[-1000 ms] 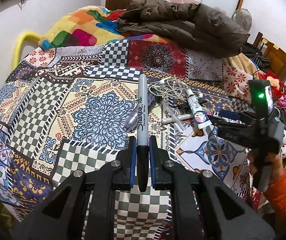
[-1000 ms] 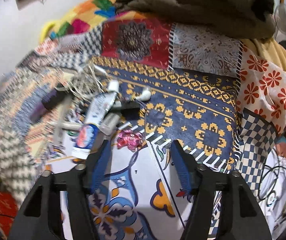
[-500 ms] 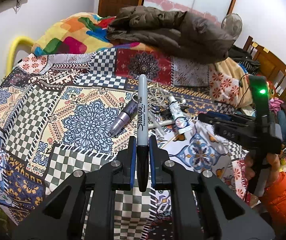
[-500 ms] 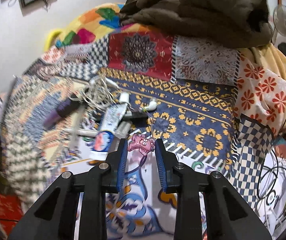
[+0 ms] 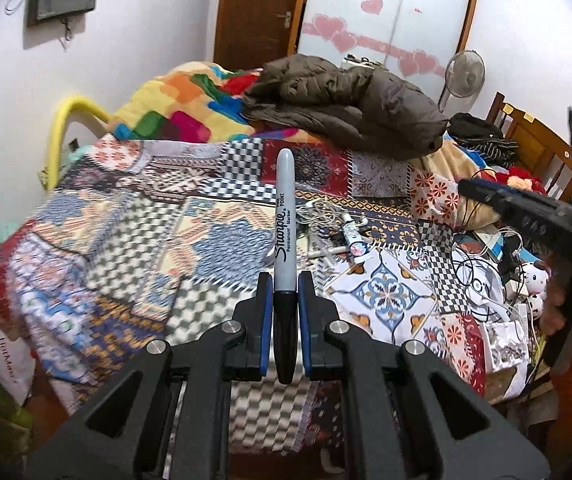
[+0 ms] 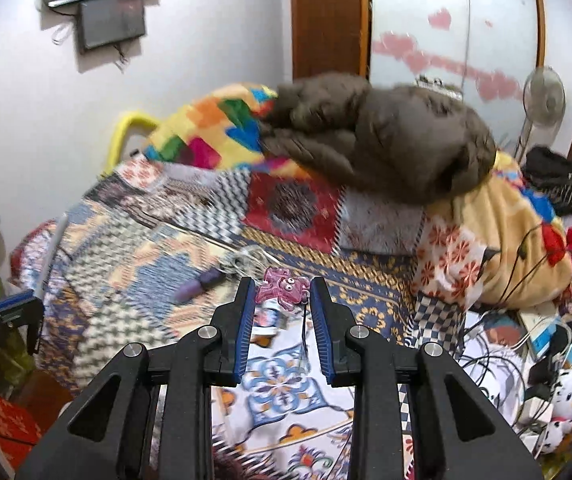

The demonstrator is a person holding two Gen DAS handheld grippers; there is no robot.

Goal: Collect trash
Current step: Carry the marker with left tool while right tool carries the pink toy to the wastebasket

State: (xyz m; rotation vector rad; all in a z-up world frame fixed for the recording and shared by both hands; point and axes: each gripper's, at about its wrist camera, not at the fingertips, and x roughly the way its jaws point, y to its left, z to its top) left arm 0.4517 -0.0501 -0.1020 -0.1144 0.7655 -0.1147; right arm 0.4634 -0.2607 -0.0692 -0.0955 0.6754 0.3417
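Between the left tool's (image 5: 285, 304) closed fingers a Sharpie marker (image 5: 285, 216) is gripped, long axis pointing forward over the bed (image 5: 134, 240); a pink octopus charm (image 6: 284, 289) is pinched at the right tool's (image 6: 282, 300) tips; neither is yet deposited.

Smooth plastic marker (image 5: 285, 216), seemingly woven bedspread (image 5: 126, 240)

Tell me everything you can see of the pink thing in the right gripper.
The pink charm is a small glossy figure, plastic or rubber by its look, with splayed limbs and two round eyes, rather like an octopus. It sits between the tips of the right gripper, lifted above the patchwork bedspread. A thin dark cord hangs from it between the fingers. Contact with each pad is not clear.
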